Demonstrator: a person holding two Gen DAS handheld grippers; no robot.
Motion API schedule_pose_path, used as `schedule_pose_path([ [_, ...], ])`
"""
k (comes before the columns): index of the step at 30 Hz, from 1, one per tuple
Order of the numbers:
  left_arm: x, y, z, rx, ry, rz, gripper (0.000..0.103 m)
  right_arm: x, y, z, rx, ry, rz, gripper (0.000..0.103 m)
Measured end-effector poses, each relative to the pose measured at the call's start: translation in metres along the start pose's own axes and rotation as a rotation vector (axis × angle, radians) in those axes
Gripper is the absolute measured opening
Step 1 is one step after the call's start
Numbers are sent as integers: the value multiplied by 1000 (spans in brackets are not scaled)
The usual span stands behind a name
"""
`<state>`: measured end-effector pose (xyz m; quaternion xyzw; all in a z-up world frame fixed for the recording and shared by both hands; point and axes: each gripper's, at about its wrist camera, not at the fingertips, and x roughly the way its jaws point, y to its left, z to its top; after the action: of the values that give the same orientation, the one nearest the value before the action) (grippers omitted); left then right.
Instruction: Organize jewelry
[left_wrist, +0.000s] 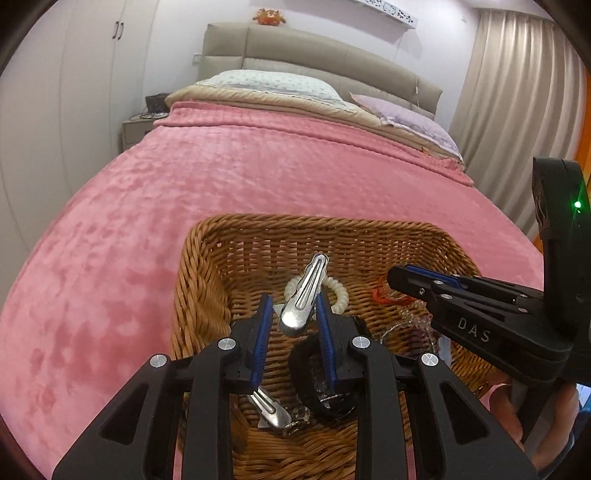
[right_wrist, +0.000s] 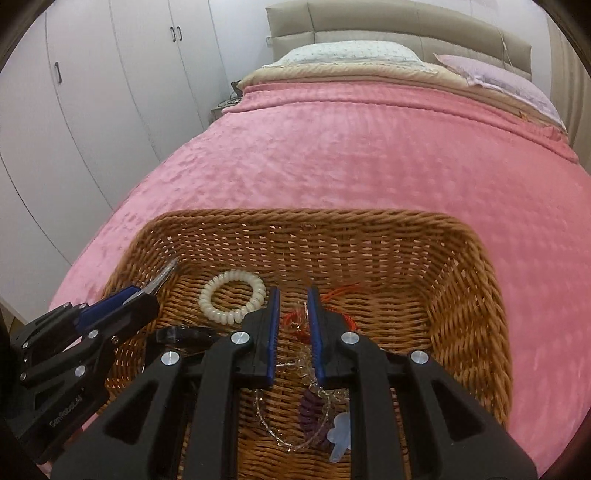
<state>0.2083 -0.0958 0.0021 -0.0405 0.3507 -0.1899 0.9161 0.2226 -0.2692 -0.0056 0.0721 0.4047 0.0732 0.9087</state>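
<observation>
A wicker basket (left_wrist: 207, 280) (right_wrist: 476, 295) sits on the pink bedspread and holds the jewelry. My left gripper (left_wrist: 293, 310) has its jaws parted, and a silver hair clip (left_wrist: 303, 295) stands tilted between the fingertips, touching the right pad; whether it is gripped I cannot tell. In the right wrist view the clip (right_wrist: 162, 277) sticks out past the left gripper (right_wrist: 129, 299). My right gripper (right_wrist: 292, 308) is open over a red string bracelet (right_wrist: 295, 321). A white coil bracelet (right_wrist: 232, 291) (left_wrist: 338, 291), a second silver clip (left_wrist: 267, 408), a black band (left_wrist: 306, 384), clear beads (right_wrist: 273, 432) and a purple coil (right_wrist: 314, 413) lie inside.
The pink bedspread (left_wrist: 184, 192) spreads wide around the basket. Pillows (left_wrist: 273, 83) and a beige headboard (left_wrist: 314, 48) are at the far end. White wardrobes (right_wrist: 92, 92) line the left wall, with a nightstand (left_wrist: 135, 133) beside the bed.
</observation>
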Motion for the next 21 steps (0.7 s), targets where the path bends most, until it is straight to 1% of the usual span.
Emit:
schedule_pose_path([
  [2, -2, 1, 0, -5, -2, -10, 23, -1, -2, 1, 10, -2, 3, 15],
  [4, -5, 2, 0, -7, -5, -18, 27, -7, -4, 2, 20, -10, 9, 24],
  [6, -11, 3, 0, -12, -14, -25, 35, -16, -6, 1, 26, -21, 18, 25],
  [9, -25, 1, -1, -14, -40, -23, 40, -35, -4, -3, 30, -40, 20, 25],
  [12, -50, -3, -4, -23, -81, -11, 49, -64, 1, -15, 9, -70, 20, 25],
  [13, -62, -6, -7, -20, -103, 4, 51, -73, 3, -19, 0, -82, 12, 26],
  [14, -71, -8, -9, -17, -120, 19, 58, -83, 5, -24, -10, -100, 4, 27],
  [15, -84, -11, -14, -13, -148, 47, 68, -97, 8, -32, -19, -124, 0, 31],
  [16, -97, -15, -19, -8, -181, 83, 73, -109, 10, -40, -23, -148, -3, 39],
  [17, -108, -16, -24, -4, -207, 111, 81, -117, 11, -46, -26, -164, -8, 45],
  [18, -119, -20, -30, 2, -232, 146, 82, -129, 14, -56, -32, -190, -21, 55],
  [19, -129, -23, -36, 12, -249, 174, 82, -138, 16, -65, -36, -212, -29, 57],
  [21, -147, -30, -50, 43, -274, 230, 84, -155, 21, -84, -49, -254, -46, 57],
])
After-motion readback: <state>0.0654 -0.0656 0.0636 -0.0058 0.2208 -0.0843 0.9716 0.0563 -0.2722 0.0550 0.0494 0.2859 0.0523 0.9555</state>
